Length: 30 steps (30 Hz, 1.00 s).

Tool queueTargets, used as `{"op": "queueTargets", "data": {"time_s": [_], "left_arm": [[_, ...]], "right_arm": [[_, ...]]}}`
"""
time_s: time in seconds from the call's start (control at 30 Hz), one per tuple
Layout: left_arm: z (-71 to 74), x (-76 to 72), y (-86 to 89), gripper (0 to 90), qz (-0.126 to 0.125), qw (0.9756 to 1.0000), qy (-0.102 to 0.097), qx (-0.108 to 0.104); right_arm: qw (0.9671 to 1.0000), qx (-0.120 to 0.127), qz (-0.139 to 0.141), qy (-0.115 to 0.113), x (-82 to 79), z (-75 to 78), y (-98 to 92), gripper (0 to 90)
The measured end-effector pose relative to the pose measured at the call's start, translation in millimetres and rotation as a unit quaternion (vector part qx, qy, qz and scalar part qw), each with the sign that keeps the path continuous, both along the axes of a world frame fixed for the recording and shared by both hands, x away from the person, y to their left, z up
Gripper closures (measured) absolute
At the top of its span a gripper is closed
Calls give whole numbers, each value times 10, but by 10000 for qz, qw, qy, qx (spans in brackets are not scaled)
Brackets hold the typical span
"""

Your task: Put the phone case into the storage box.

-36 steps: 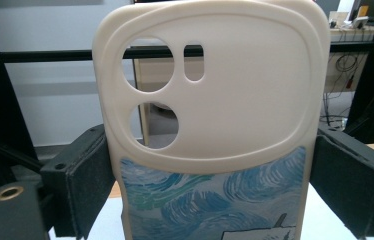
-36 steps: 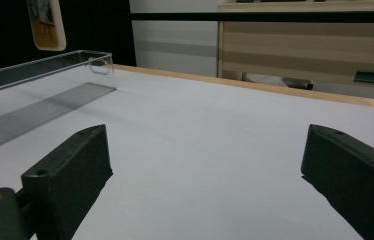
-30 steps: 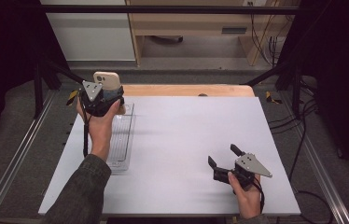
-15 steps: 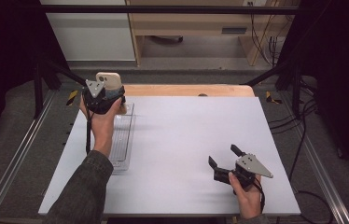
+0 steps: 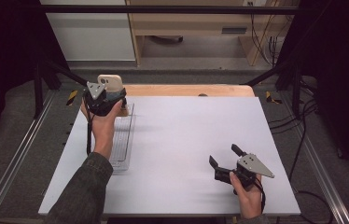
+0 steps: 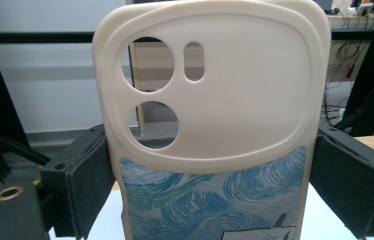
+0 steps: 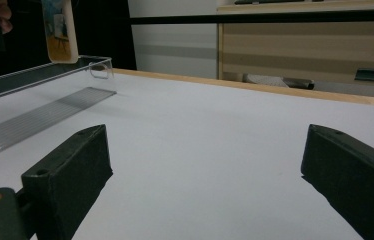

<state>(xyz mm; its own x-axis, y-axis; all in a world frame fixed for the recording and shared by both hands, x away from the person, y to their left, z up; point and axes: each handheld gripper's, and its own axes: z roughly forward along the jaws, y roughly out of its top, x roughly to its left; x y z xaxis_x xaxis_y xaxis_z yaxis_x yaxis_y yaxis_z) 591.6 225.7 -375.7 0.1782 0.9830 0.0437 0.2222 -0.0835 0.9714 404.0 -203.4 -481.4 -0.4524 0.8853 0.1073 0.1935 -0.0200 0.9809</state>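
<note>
A cream phone case (image 6: pixel 215 125) with camera cut-outs and a blue swirl painting stands upright between the jaws of my left gripper (image 6: pixel 212 190), which is shut on its two sides. In the high view my left gripper (image 5: pixel 109 95) holds the phone case (image 5: pixel 111 82) above the far end of a clear plastic tray (image 5: pixel 122 140) at the table's left. My right gripper (image 5: pixel 224 156) rests near the front right of the white table (image 5: pixel 186 126), open with nothing between its jaws. The right gripper view looks past the right gripper (image 7: pixel 205 165) to the phone case (image 7: pixel 60 30) and the clear tray (image 7: pixel 35 75) far off.
A wooden strip (image 5: pixel 186 90) runs along the table's far edge. Black frame bars (image 5: pixel 275 70) and metal rails (image 5: pixel 9 172) flank the table. Cables (image 5: pixel 303 140) hang at the right. A wooden cabinet (image 5: pixel 200 28) stands behind.
My left gripper has shifted slightly to the right with the phone case still in it. The right gripper has stayed in place.
</note>
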Motion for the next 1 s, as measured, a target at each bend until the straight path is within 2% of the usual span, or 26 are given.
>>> {"op": "queueTargets", "data": {"time_s": [0.13,0.23,0.3,0.4,0.57,0.8,1.0], "left_arm": [[-33,28,-4,98,10,10000,38,42],[-56,37,-32,98,-27,9997,42,234],[-78,46,-34,97,-15,9996,58,282],[-108,62,-20,97,16,9998,141,163],[-158,78,-22,97,29,9995,153,286],[-246,97,-54,97,-4,9995,222,204],[-299,117,-99,97,-61,9993,276,240]], "right_arm": [[10000,4,1,-4,6,0,-1,57],[10000,-8,16,-1,15,0,2,57],[10000,-16,32,-4,18,0,8,57],[10000,-40,55,-3,16,0,15,57],[10000,-39,70,10,11,1,20,57],[10000,-43,70,23,10,-3,22,56],[10000,-41,64,32,6,-1,19,55]]}}
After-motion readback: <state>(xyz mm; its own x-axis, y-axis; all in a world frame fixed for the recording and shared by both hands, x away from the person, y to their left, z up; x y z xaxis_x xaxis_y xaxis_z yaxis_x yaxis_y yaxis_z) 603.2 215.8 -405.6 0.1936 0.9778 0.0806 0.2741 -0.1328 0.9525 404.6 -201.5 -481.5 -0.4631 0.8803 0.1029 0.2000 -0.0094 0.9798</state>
